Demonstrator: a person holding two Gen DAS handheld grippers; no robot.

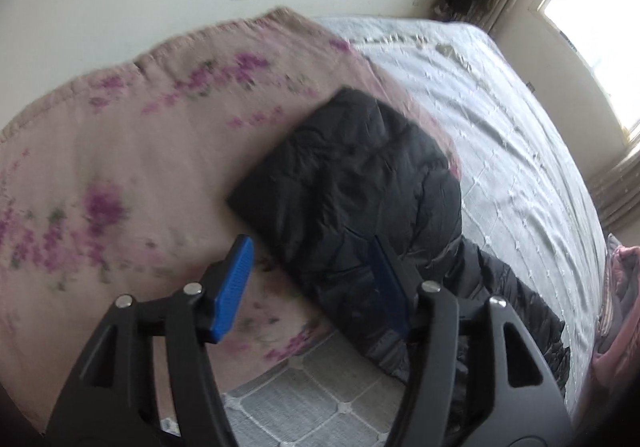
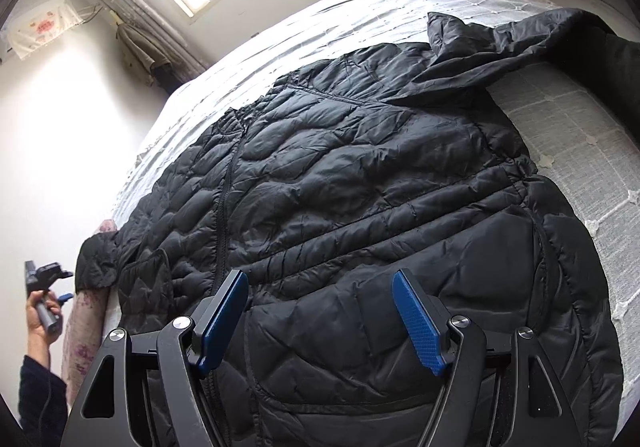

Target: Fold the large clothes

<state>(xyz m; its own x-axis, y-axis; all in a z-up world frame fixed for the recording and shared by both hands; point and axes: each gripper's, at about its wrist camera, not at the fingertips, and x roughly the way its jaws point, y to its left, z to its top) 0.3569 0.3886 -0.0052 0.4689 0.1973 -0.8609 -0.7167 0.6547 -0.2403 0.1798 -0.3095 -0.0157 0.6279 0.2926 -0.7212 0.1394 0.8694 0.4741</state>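
The black quilted jacket (image 2: 352, 199) is spread front-up, zipped, on the bed (image 2: 580, 175), one sleeve folded onto the floral blanket (image 1: 120, 151). Both the left gripper (image 1: 312, 283) and the right gripper (image 2: 320, 323) are held wide and empty. The hem should be pinched at both corners evenly.

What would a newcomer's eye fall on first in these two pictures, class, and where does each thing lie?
First, the black quilted jacket, spread front-up with its zip closed across the pale grey bedspread. Next, the blue-padded right gripper, jaws open, hovering above the jacket's hem. In the left wrist view, one folded sleeve lies on a pink flowered blanket.
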